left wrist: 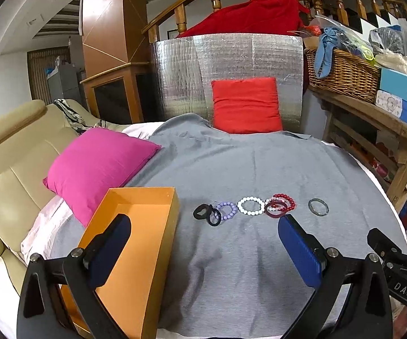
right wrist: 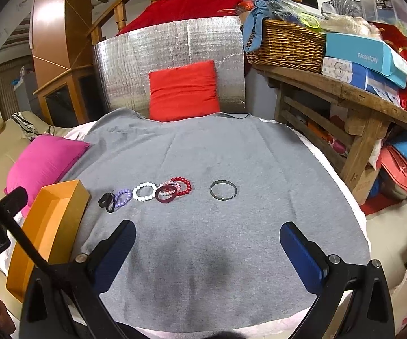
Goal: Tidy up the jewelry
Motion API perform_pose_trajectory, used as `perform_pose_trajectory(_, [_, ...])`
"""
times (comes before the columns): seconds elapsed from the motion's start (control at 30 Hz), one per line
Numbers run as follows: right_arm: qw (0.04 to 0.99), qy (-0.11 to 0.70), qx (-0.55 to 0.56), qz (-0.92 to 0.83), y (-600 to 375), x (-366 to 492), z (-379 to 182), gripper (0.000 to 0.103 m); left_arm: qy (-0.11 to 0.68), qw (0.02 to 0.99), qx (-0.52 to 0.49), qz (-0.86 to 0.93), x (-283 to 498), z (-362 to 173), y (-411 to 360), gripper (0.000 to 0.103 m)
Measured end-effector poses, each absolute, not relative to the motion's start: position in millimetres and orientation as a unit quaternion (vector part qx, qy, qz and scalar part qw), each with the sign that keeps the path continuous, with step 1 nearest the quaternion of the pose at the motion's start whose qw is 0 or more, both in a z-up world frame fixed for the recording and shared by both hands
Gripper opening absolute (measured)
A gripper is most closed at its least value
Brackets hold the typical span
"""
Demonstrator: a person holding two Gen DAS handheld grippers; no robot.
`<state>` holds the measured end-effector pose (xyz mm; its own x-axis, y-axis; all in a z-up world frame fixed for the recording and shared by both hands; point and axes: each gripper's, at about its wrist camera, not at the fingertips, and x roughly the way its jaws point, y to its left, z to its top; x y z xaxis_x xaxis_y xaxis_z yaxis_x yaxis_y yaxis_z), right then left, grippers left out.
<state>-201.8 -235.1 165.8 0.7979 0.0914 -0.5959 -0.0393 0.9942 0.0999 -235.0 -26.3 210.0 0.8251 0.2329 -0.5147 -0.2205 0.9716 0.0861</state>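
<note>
A row of bracelets lies on the grey cloth (left wrist: 246,169). From left to right: black rings (left wrist: 205,213), a purple bead bracelet (left wrist: 226,210), a white bead bracelet (left wrist: 250,205), a dark red band (left wrist: 274,208) overlapping a red bead bracelet (left wrist: 285,200), and a grey bangle (left wrist: 318,206) set apart. An empty orange box (left wrist: 135,243) sits at the left. My left gripper (left wrist: 203,226) hangs open just short of the row. The right wrist view shows the same bracelets, from white beads (right wrist: 144,191) to grey bangle (right wrist: 223,190), with my right gripper (right wrist: 207,231) open before them.
A pink cushion (left wrist: 99,163) lies behind the orange box and a red cushion (left wrist: 246,106) leans on a silver foil panel (left wrist: 226,67). A beige sofa (left wrist: 11,169) runs along the left. A wooden bench (right wrist: 359,99) with a wicker basket (right wrist: 285,45) and boxes stands right.
</note>
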Motion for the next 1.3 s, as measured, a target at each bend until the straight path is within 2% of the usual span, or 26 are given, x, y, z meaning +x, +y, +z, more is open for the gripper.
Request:
perform_pose_trajectory(0.27, [0.947, 0.315, 0.046, 0.035, -237.8, -190.1, 165.5, 0.103, 0.277, 0.954, 0.002, 0.117, -224.6, 204.1, -18.1, 0.103])
perform_pose_trajectory(0.4, [0.946, 0.319, 0.045, 0.035, -246.2, -165.2, 148.3, 0.103, 0.308, 0.945, -0.013, 0.112, -205.3, 187.5, -5.3, 0.103])
perform_pose_trajectory(0.73, [0.901, 0.430, 0.060, 0.013, -262.2, -21.2, 63.0, 0.102, 0.417, 0.901, -0.082, 0.087, -144.3, 120.4, 39.5, 0.103])
perform_pose_trajectory(1.0, [0.880, 0.472, 0.054, -0.006, -258.9, 42.1, 28.0, 0.095, 0.453, 0.886, -0.060, 0.079, -74.8, 89.6, 25.2, 0.103])
perform_pose_trajectory(1.13, [0.870, 0.490, 0.055, -0.011, -263.8, 55.6, 17.0, 0.081, 0.466, 0.880, -0.044, 0.080, -42.9, 76.7, 17.5, 0.103])
perform_pose_trajectory(1.17, [0.864, 0.500, 0.061, -0.009, -265.7, 58.9, 12.2, 0.078, 0.470, 0.878, -0.042, 0.083, -34.4, 71.7, 17.1, 0.100])
perform_pose_trajectory(1.2, [0.863, 0.501, 0.058, -0.012, -266.4, 60.6, 9.5, 0.077, 0.476, 0.874, -0.041, 0.087, -27.2, 66.6, 17.3, 0.089])
perform_pose_trajectory(1.23, [0.867, 0.495, 0.050, -0.013, -264.1, 63.2, 9.7, 0.074, 0.482, 0.871, -0.042, 0.087, -21.5, 62.2, 18.1, 0.085])
perform_pose_trajectory(1.3, [0.871, 0.490, 0.041, -0.012, -262.8, 64.8, 10.5, 0.065, 0.499, 0.861, -0.055, 0.079, -10.7, 49.8, 21.6, 0.068])
